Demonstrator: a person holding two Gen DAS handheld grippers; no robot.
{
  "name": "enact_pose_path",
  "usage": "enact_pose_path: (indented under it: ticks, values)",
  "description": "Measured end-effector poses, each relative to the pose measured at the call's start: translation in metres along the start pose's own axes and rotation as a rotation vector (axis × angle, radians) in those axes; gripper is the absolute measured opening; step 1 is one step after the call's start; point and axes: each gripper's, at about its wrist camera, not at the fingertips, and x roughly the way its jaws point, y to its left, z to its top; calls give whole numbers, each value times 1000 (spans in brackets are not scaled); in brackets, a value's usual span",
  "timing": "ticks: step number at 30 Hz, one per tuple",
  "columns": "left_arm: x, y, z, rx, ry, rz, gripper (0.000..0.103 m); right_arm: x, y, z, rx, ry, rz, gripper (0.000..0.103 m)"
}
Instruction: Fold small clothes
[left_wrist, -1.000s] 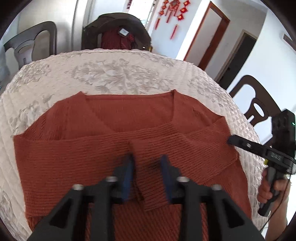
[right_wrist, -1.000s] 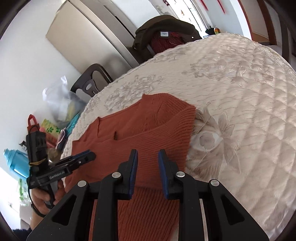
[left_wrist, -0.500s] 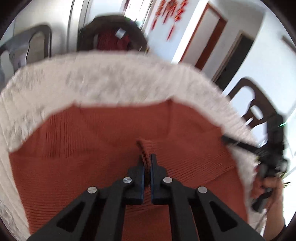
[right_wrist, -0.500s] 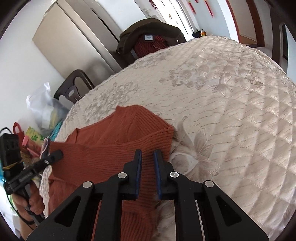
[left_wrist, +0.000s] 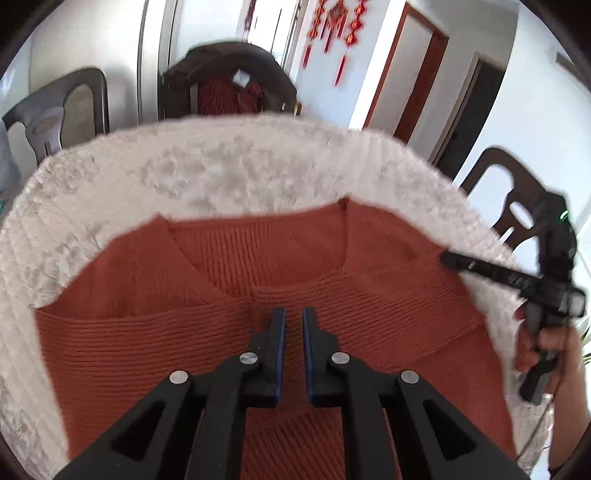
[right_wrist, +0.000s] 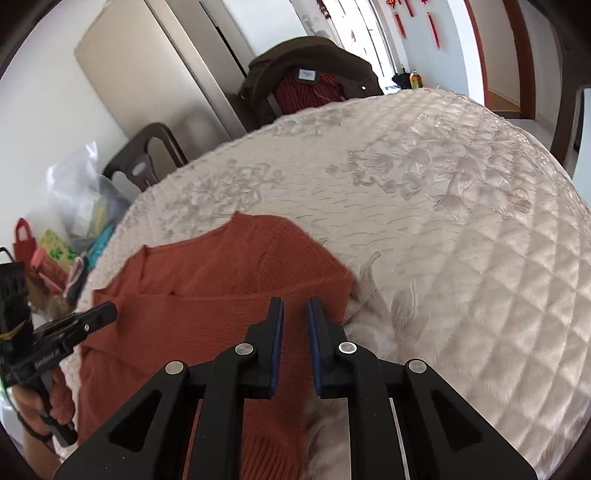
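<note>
A rust-orange ribbed knit sweater (left_wrist: 229, 295) lies flat on the quilted white tablecloth (left_wrist: 221, 170), both sleeves folded across its chest. My left gripper (left_wrist: 293, 314) hovers over the sweater's middle, its jaws slightly apart with nothing between them. My right gripper (right_wrist: 295, 306) is slightly open and empty above the sweater's right edge (right_wrist: 332, 280). The right gripper also shows in the left wrist view (left_wrist: 448, 257) at the sweater's right side; the left gripper shows in the right wrist view (right_wrist: 107, 312) at far left.
Dark chairs stand around the table: one draped with a dark coat (left_wrist: 229, 85) at the back, one at the left (left_wrist: 55, 110), one at the right (left_wrist: 513, 195). Bags and clutter (right_wrist: 74, 229) lie beyond the table's left edge.
My left gripper let go of the sleeve cuff, opened slightly and drew back. My right gripper opened a little and shifted along the sweater's right edge.
</note>
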Motion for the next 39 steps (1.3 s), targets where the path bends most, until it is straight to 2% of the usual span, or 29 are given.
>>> enact_pose_path:
  ticks: [3,5,8,11,13,15,17,18,21,23,28,31,33,38,39]
  values:
    - [-8,0,-7,-3,-15,-1,11,-6,3,1,-5,6,-17,13]
    - [-22,-2,-16,18,-36,-8,11,-21,13,-7,-53,-9,-23,14]
    - [-32,3,-33,34,-32,37,11,-41,29,-32,-128,-4,3,14]
    - [-39,18,-41,-1,-29,47,12,-35,31,-54,-176,47,-32,14]
    - [-51,29,-45,-37,-44,23,12,-36,25,-58,-165,30,-21,14]
    - [-65,37,-50,-41,-82,58,13,-44,24,-56,-136,23,-27,14]
    - [-78,51,-55,-61,-116,121,16,-54,28,-56,-156,-4,-23,14]
    - [-81,59,-56,-77,-123,129,19,-55,29,-56,-161,-9,-24,14]
    - [-78,85,-62,-138,-106,176,21,-49,28,-59,-159,7,-26,14]
    - [-74,92,-67,-142,-102,182,21,-40,24,-61,-146,24,-32,14]
    - [-87,82,-68,-104,-113,183,23,-52,27,-58,-147,3,-12,18]
    - [-101,75,-72,-90,-136,184,31,-68,31,-59,-155,-20,12,25]
    - [-109,72,-76,-87,-148,172,33,-76,33,-61,-160,-27,28,32]
    - [-127,73,-89,-94,-149,162,33,-99,40,-68,-176,-22,94,33]
    - [-131,72,-93,-97,-151,158,36,-103,41,-70,-178,-19,107,35]
